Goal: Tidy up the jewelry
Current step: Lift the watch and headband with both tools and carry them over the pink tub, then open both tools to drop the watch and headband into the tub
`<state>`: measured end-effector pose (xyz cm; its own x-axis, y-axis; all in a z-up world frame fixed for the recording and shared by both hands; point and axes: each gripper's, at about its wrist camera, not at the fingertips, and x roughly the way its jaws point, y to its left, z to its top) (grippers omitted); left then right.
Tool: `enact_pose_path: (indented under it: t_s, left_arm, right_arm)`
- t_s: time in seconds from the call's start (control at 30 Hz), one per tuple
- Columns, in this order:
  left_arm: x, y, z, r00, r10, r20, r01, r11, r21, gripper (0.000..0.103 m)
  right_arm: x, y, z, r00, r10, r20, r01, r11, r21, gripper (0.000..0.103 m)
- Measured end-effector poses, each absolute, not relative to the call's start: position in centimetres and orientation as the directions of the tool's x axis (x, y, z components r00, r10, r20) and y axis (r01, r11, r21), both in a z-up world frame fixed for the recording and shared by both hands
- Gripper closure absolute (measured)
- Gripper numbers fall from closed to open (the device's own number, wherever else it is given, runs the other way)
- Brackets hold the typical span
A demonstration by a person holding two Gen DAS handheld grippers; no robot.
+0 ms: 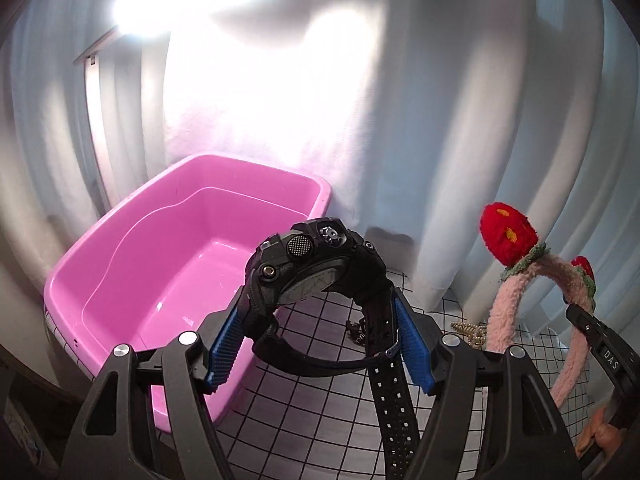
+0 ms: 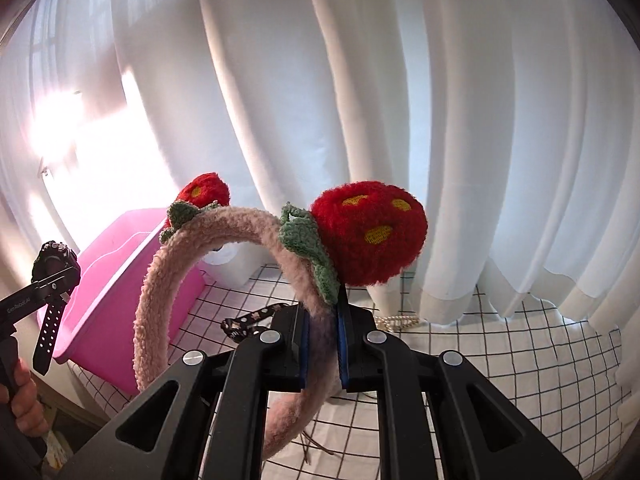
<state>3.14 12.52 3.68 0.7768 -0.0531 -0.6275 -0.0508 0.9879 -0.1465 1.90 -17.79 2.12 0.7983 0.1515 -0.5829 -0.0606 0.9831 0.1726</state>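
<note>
Now mid-transfer: your left claw point(image 1: 320, 312) grips the black watch point(image 1: 316, 264), your right claw point(image 2: 322, 344) pinches the strawberry headband point(image 2: 224, 240); next, judge release over the pink tub point(image 1: 192, 248).

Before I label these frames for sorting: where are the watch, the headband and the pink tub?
watch point(image 1: 316, 268): left wrist view, on its case.
headband point(image 2: 176, 264): right wrist view, on its fuzzy pink band.
pink tub point(image 1: 168, 264): left wrist view, on its inner wall.

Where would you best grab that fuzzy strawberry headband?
On the pink band beside a strawberry, coming from below across its thin width: the arc is narrow there, and the pompom stops slipping. The right gripper holds it so.
</note>
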Motion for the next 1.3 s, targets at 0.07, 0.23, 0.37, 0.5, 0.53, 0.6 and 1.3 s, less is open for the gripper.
enact_pose_path:
  t_s: [0.07,0.23,0.37,0.5,0.53,0.6,1.3]
  left_arm:
    - [3.3,14.3,3.9,0.781,-0.019,-0.624,-0.083,0.988,-0.133,0.037]
    - [3.8,19.0,3.4,0.773,0.066,-0.631,-0.174,0.978,-0.111,0.037]
    - [3.9,22.6,3.2,0.764,0.112,-0.636,-0.231,0.967,-0.107,0.037]
    - [4.5,25.6,2.6,0.755,0.148,-0.639,-0.270,0.958,-0.098,0.037]
    - [4.3,26.4,2.2,0.751,0.152,-0.643,-0.277,0.956,-0.098,0.037]
    - [4.8,27.8,1.5,0.741,0.154,-0.653,-0.290,0.951,-0.105,0.037]
    - [11.1,31.8,-4.6,0.485,0.118,-0.867,-0.370,0.925,-0.081,0.036]
  right_arm:
    - [3.3,-15.5,2.4,0.793,0.196,-0.577,-0.111,0.977,0.180,0.092]
    - [6.6,-9.3,2.7,0.756,0.304,-0.579,-0.225,0.952,0.206,0.092]
    - [9.5,-4.5,2.9,0.729,0.363,-0.581,-0.310,0.931,0.192,0.092]
    - [12.2,0.6,3.5,0.697,0.410,-0.589,-0.394,0.904,0.163,0.092]
    - [13.0,1.7,3.6,0.687,0.422,-0.592,-0.415,0.896,0.157,0.092]
    - [14.1,4.5,4.1,0.670,0.436,-0.601,-0.457,0.880,0.129,0.092]
    - [24.9,17.1,-4.3,0.356,0.282,-0.891,-0.561,0.827,0.038,0.092]
